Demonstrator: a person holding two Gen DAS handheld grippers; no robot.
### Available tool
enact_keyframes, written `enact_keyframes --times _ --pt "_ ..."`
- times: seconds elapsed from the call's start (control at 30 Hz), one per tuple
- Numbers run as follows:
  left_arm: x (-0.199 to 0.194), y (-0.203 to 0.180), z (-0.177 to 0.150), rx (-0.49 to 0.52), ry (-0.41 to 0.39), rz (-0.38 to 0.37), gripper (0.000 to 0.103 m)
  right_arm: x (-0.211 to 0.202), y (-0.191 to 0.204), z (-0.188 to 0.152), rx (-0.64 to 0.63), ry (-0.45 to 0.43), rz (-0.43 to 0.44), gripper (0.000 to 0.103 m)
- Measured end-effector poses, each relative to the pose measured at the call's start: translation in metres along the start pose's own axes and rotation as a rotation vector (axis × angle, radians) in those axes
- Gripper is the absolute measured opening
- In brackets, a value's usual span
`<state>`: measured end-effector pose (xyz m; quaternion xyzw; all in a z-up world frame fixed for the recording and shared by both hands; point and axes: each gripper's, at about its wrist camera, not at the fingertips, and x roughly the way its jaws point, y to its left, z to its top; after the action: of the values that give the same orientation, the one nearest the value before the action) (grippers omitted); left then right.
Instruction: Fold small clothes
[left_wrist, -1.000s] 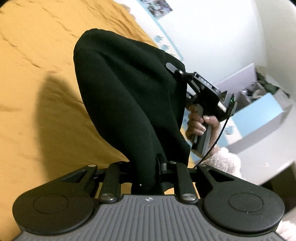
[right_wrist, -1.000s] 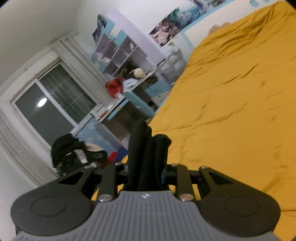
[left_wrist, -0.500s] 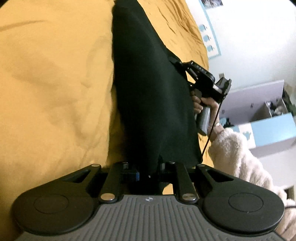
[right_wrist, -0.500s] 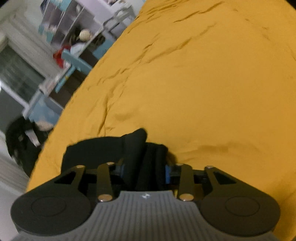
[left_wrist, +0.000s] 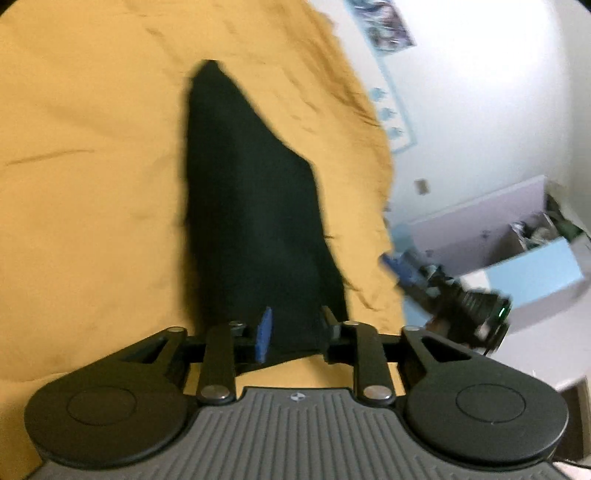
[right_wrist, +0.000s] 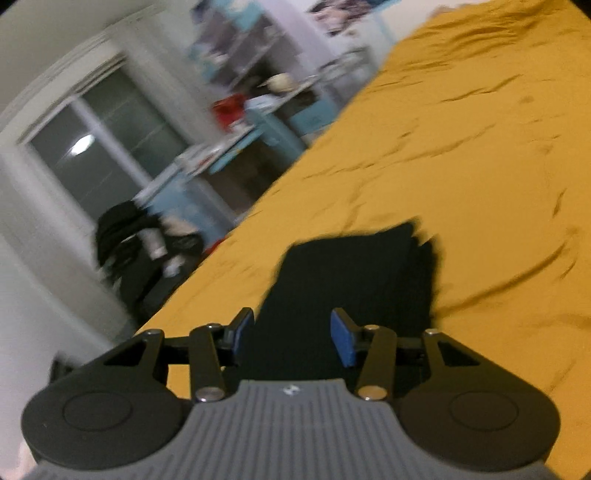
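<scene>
The black garment (left_wrist: 255, 206) lies flat at frame centre on the wrinkled mustard bedsheet (left_wrist: 92, 177), matte and tapering to a point. The left gripper (left_wrist: 295, 328) is opening (cloth between its parted jaws); the right gripper (right_wrist: 291, 334) stands apart, unclamped.

Both views are dim and warm under indoor light, with a lamp's reflection glowing in the dark window (right_wrist: 107, 147). Motion blur smears the shelves (right_wrist: 258, 92) just right of that window and the far gripper's body (left_wrist: 461, 302). Fisheye distortion bends the room's lines and darkens the frame corners; the black garment (left_wrist: 251, 221) shows no detail.
</scene>
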<state>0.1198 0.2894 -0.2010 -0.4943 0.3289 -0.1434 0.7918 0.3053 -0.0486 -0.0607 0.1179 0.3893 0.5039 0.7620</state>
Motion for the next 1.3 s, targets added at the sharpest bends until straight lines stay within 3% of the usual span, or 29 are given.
enact_keyframes --times 0.1,0.2,0.27,0.3,0.37,0.47,0.5,0.6,0.63,0.7,0.9,1.0,1.17,1.3 --pt "0.022 -0.001 -0.002 0.018 0.024 0.004 0.031 -0.002 -0.007 -0.046 0.052 0.037 -0.020 0.036" --pt "0.033 0.009 -0.008 0.033 0.059 0.085 0.031 0.000 -0.026 -0.079 0.097 0.076 -0.141 0.035" --pt "0.041 0.017 -0.016 0.057 0.082 0.157 0.027 0.000 -0.039 -0.095 0.128 0.091 -0.196 0.019" --pt "0.044 0.021 -0.019 0.064 0.080 0.173 0.024 -0.003 -0.046 -0.101 0.136 0.091 -0.199 0.013" --pt "0.040 0.029 -0.025 0.060 0.064 0.186 0.014 -0.008 -0.057 -0.110 0.205 0.064 -0.167 0.010" --pt "0.032 0.029 -0.017 0.007 0.072 0.150 0.014 -0.012 -0.071 -0.109 0.320 0.047 -0.122 0.011" --pt "0.020 0.029 -0.014 0.001 0.072 0.135 0.014 -0.016 -0.069 -0.106 0.331 0.042 -0.110 0.016" --pt "0.000 0.009 0.001 0.066 0.015 0.126 0.028 -0.027 -0.052 -0.087 0.260 -0.028 -0.109 0.040" --pt "-0.006 0.007 0.010 0.082 -0.003 0.122 0.032 -0.024 -0.049 -0.074 0.243 -0.050 -0.111 0.041" --pt "-0.010 0.002 0.035 0.117 -0.045 0.129 0.039 -0.019 -0.048 -0.051 0.231 -0.075 -0.096 0.041" --pt "0.008 0.002 0.107 0.212 -0.177 0.176 0.040 0.056 -0.058 0.025 0.225 -0.116 -0.116 0.041" --pt "0.033 0.014 0.134 0.192 -0.185 0.198 0.040 0.103 -0.067 0.053 0.275 -0.081 -0.112 0.041" --pt "0.076 0.042 0.160 0.113 -0.162 0.242 0.038 0.149 -0.092 0.066 0.373 -0.072 -0.186 0.040" --pt "0.083 0.069 0.162 0.025 -0.170 0.218 0.035 0.166 -0.117 0.059 0.390 -0.062 -0.266 0.020"
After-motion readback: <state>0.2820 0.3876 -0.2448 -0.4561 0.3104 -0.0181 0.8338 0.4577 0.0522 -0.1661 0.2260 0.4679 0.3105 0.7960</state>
